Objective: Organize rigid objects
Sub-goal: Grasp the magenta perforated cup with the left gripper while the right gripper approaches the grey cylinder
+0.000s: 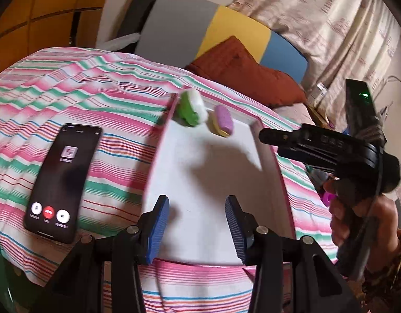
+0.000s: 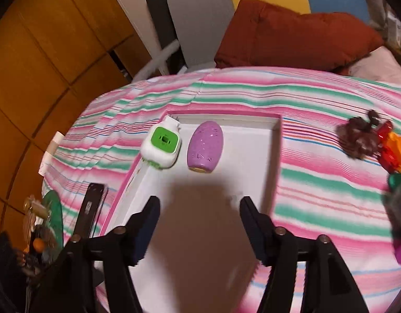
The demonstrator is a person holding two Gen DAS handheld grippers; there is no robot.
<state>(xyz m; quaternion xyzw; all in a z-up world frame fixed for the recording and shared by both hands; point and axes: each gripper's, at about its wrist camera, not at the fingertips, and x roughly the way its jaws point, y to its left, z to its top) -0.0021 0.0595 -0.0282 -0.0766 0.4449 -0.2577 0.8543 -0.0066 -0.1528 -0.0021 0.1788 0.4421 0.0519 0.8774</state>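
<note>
Our right gripper [image 2: 199, 230] hangs over the near half of the white tray [image 2: 252, 161] with its jaws spread and nothing between them; our left gripper [image 1: 198, 230] sits just as slack and empty over the tray's near end, and from its view we see the right tool held in a hand [image 1: 357, 219] off to the side. Further out, at the tray's far end, lie the two pieces already sorted: a green-and-white plug-in device [image 2: 161, 144] leaning against the pink rim at the far left corner, and a purple oval piece [image 2: 204, 146] with a yellowish base just beside it, apart from it by a narrow gap. Both look like hard moulded plastic, smooth and rounded. On the striped cloth [image 2: 317, 187] to the right, well apart from the tray, waits a blurred heap of small things, dark brown, red and orange [image 2: 370, 140]; to the left a phone [image 1: 62, 180] lies face up with its screen lit. We judge the risks so: smooth curved shells may slip from the pads if pinched off-centre; the green piece, propped on the rim, could tip out if nudged; and a careless sweep of the left tool might knock the phone.
</note>
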